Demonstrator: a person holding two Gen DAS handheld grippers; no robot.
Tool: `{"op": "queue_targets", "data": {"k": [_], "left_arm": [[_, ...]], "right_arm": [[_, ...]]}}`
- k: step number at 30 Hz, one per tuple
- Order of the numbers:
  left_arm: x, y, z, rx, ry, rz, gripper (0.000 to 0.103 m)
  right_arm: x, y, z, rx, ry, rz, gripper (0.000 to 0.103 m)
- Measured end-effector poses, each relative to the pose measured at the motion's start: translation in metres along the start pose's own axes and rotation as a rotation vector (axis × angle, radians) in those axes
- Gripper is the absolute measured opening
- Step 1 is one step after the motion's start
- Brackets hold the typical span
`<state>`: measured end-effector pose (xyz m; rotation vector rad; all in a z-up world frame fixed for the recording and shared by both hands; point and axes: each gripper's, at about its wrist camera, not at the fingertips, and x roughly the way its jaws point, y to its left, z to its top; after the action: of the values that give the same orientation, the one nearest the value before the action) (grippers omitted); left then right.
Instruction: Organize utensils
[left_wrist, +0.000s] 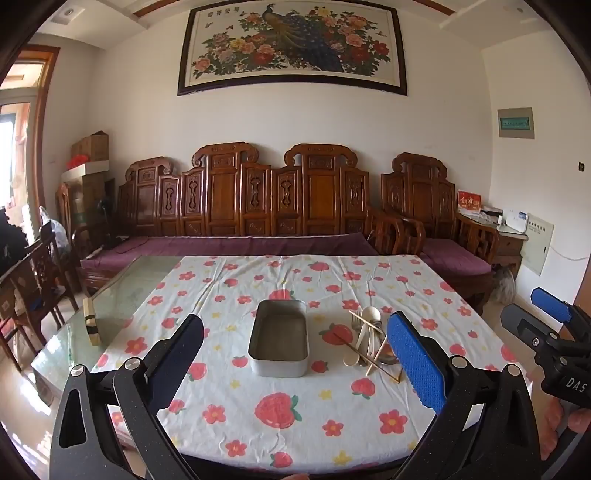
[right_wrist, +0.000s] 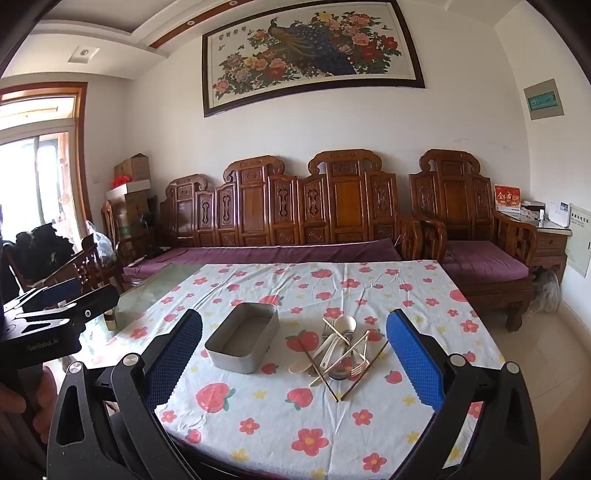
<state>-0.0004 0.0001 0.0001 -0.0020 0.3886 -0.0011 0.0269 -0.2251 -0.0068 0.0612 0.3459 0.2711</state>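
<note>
Utensils are what we are sorting, yet we begin with the biggest thing we see, the worktop (left_wrist: 122, 295) with its glass surface, most of it covered by a white cloth printed with red strawberries and flowers (left_wrist: 280, 435). On that cloth, near the middle, we see a rectangular grey metal tin with rounded corners (left_wrist: 279, 365), open at the top and with nothing inside it. Just beside the tin, on its right side in both views and apart from it, lies the pile of utensils (right_wrist: 338, 350): cream plastic spoons (right_wrist: 330, 349), a metal fork (right_wrist: 355, 370) and long thin chopsticks (right_wrist: 320, 373) crossed over one another in a loose heap. Our left hand-held gripper (left_wrist: 295, 365) hovers above the near edge of the worktop with its two blue-padded fingers (left_wrist: 415, 363) spread wide, holding nothing, the tin framed between them. Our right hand-held gripper (right_wrist: 293, 363) is likewise wide apart and holds nothing, with the tin and the pile both seen between its fingers. At the left rim of the glass we see a small pale block with a dark band (left_wrist: 89, 325).
</note>
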Motion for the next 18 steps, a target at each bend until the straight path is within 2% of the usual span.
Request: {"op": "queue_targets", "data": {"k": [18], "left_arm": [[-0.0043,0.0000,-0.0010,0.001,-0.003,-0.001,0.097]], "right_arm": [[-0.0007,-0.0001,-0.0003,0.003,-0.002,0.003,0.100]]}}
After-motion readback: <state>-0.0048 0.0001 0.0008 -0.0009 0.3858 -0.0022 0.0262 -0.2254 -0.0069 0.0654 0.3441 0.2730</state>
